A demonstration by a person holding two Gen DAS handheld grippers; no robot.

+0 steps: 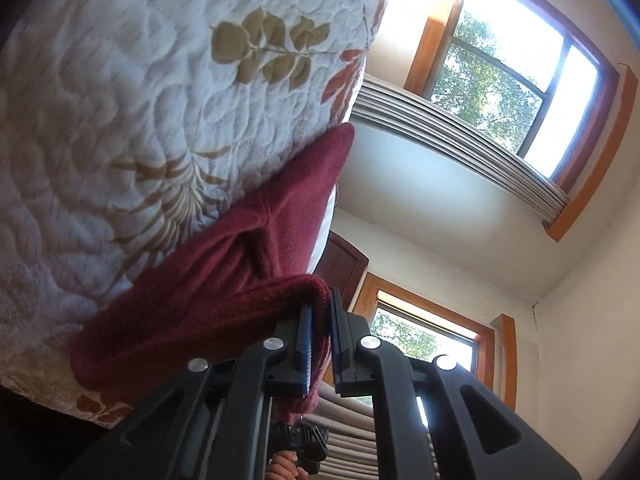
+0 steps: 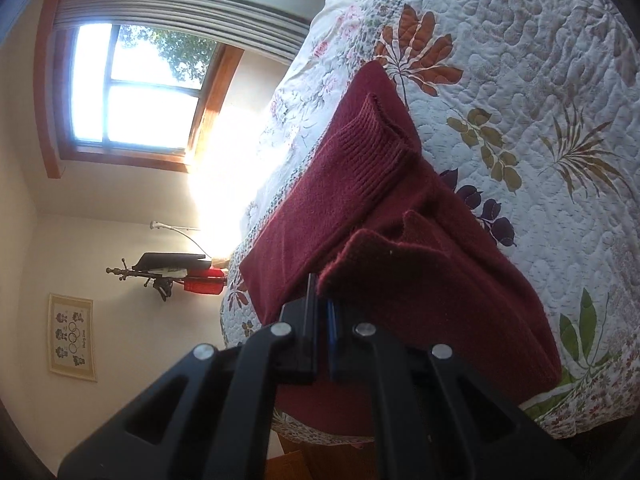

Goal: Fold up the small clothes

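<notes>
The left gripper is clenched on a folded edge of the dark red knitted garment, the cloth pinched between its two blue-lined fingers with a fringe of it hanging down behind them. From that grip the garment stretches away to the gripper's left and ahead, lying against the white quilted bedspread printed with leaves. To this gripper's right are two wood-framed windows with raised blinds, and below its fingers a hand grips a dark handle. The right gripper is likewise clamped on the same garment, its fingers nearly together around a raised flap of the fabric just ahead of them. Beyond that flap the garment lies spread on the bedspread, a ribbed cuff resting on top farther ahead. To this gripper's left stand a window, a coat stand and a framed picture on the wall.
</notes>
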